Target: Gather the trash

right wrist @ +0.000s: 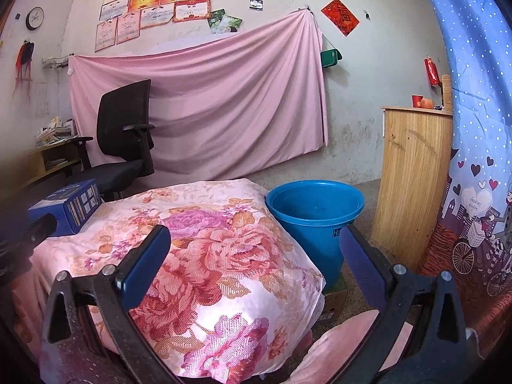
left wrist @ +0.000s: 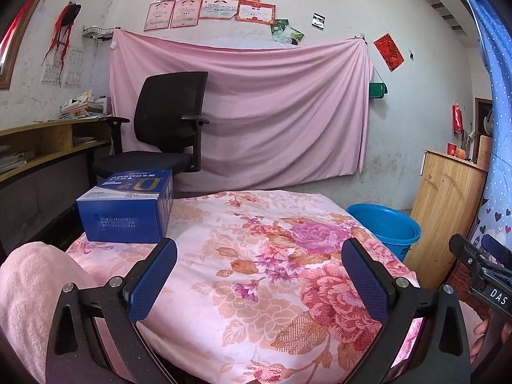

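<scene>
1. Left claw spread wide, empty, above the floral cloth.
2. Right claw likewise spread wide, gripping nothing, over the same cloth's right edge.
3. Blue box resting on the covered surface's far left corner.
4. Blue bucket just beside the surface, right side, on the floor.
5. Black chair beyond, before a pink sheet on the wall.

Both grippers are held low and level, side by side, pointing the same way. The left gripper has its blue pads spread wide, gripping nothing. The right gripper is spread just as wide, also empty-handed.
</scene>
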Demonstrator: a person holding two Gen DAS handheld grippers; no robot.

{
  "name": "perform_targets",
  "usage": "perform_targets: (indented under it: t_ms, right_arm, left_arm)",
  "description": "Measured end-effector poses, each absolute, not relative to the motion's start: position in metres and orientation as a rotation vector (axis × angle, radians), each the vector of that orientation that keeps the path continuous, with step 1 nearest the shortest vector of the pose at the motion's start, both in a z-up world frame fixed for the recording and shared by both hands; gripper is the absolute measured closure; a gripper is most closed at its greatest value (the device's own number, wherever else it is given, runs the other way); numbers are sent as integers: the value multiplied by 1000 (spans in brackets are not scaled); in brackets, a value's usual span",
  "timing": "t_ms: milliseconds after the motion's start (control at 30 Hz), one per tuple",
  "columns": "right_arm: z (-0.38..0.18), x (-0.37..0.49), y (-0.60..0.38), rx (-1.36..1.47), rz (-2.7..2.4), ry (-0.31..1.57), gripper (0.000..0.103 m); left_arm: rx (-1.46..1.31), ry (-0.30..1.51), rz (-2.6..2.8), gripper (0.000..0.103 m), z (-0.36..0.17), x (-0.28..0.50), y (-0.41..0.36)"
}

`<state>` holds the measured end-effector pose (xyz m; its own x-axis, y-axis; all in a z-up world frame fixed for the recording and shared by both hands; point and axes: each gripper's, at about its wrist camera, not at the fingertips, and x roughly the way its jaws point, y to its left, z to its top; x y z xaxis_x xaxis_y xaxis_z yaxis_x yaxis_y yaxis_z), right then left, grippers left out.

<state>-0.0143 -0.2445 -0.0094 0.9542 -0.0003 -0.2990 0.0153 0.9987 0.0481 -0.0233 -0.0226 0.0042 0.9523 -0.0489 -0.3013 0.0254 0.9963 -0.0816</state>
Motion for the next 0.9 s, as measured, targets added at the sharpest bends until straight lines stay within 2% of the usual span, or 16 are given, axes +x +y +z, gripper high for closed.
perform_targets:
  t_ms: [900]
  right_arm:
    - [-12, -12, -243, 56, -6, 313, 0]
  left_arm:
    - [-73, 311, -41, 2, 3, -21, -26]
